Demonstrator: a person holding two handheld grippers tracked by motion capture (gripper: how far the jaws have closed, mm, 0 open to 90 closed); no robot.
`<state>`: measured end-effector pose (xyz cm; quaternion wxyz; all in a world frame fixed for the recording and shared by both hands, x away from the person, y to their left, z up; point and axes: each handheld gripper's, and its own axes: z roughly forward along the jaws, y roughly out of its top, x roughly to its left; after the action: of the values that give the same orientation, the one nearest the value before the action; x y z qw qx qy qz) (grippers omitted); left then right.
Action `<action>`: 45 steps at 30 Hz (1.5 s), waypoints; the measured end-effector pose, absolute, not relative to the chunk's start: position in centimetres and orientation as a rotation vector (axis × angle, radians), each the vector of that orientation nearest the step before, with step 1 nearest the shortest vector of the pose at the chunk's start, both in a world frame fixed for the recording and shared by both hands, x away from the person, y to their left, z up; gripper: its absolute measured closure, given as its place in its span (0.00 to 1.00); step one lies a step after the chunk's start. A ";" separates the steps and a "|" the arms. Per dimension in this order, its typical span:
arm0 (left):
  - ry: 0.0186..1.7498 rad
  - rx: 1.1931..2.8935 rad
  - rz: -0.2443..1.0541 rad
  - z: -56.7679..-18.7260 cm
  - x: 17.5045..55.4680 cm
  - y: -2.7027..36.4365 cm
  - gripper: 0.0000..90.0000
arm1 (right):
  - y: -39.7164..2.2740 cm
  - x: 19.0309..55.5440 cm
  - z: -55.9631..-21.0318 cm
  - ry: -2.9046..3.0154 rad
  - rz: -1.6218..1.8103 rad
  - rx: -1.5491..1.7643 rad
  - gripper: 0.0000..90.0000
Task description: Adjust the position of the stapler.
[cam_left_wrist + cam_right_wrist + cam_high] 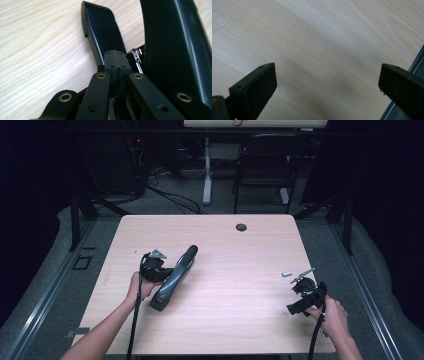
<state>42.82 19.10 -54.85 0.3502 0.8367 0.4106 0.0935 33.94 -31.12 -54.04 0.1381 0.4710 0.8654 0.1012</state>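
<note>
On table, stapler diagonal, perhaps open

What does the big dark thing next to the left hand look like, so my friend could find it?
Look at the pale wooden table, on its left half. There, just right of the left gripper, lies a long dark grey stapler, slanting from near the table's front towards the middle. It is the biggest thing on the table, much longer than the tiny silver piece over on the right side.
</note>
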 end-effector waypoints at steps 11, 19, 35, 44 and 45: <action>1.157 2.152 0.252 -55.5 43.6 20.9 1.00 | -31.1 34.0 -53.9 2.524 0.263 1.350 0.02; 1.080 2.130 0.384 -53.0 43.9 19.3 1.00 | -31.1 34.0 -54.0 2.520 0.278 1.357 0.02; 1.024 2.171 0.245 -53.6 44.4 19.0 1.00 | -31.1 33.9 -53.9 2.515 0.281 1.354 0.02; 0.949 2.153 0.125 -53.7 44.3 18.7 1.00 | -31.2 33.9 -54.0 2.521 0.293 1.361 0.02; 0.937 2.159 0.122 -53.7 44.2 18.6 1.00 | -31.1 33.9 -54.0 2.523 0.292 1.362 0.02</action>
<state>44.23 18.59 -53.67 0.3825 0.8464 0.3674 0.0479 33.95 -31.15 -53.98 0.1297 0.4685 0.8681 0.1006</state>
